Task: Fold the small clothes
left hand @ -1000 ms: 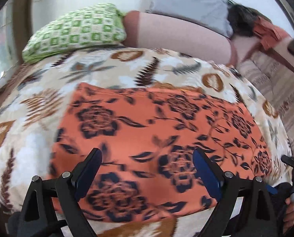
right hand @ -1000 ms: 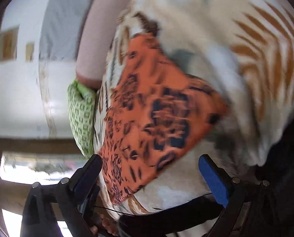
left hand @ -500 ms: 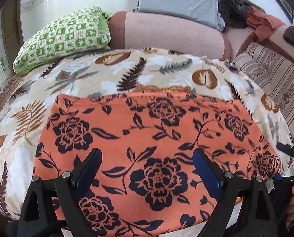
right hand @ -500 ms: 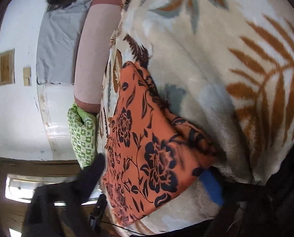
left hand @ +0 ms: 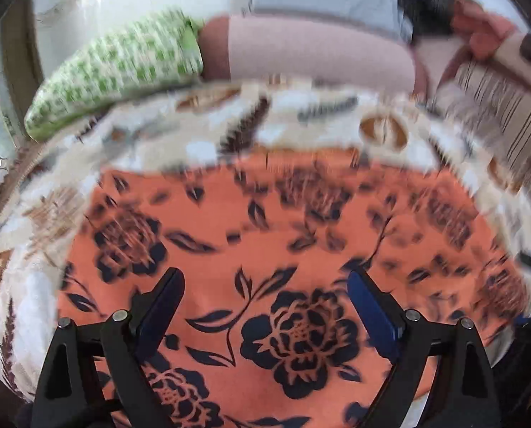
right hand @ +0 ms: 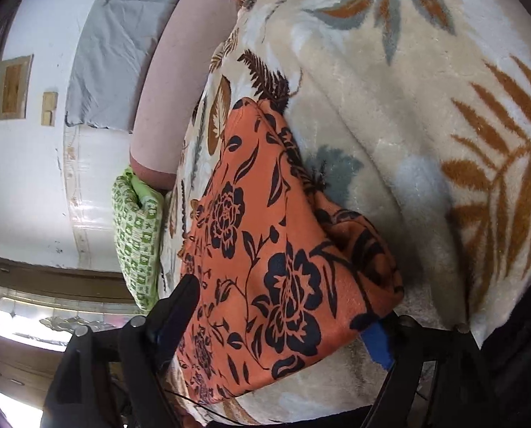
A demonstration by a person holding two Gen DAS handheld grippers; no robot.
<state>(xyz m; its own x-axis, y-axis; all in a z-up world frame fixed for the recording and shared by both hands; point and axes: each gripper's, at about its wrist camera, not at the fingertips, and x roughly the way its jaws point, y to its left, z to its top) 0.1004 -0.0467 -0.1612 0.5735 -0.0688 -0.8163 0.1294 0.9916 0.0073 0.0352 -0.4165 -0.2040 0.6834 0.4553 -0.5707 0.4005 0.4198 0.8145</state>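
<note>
Left gripper [left hand: 265, 296] spread wide, nothing pinched, 2 pads hovering over the orange floral cloth [left hand: 272, 249]. Cloth flat under and ahead of the fingers, running out to both sides. Bit blurry here.

Right gripper [right hand: 283, 324] jaws opening, cloth [right hand: 265, 249] corner sitting between them, draped over the blue pad; can't tell if the pads are actually touching it. Cloth stretching ahead and left of those fingers.

All lying on a leaf-print blanket [right hand: 390, 114]. Farther out: green checked pillow [left hand: 123, 75], pink bolster [left hand: 315, 50], grey sheet [right hand: 112, 50], white wall [right hand: 26, 164].
</note>
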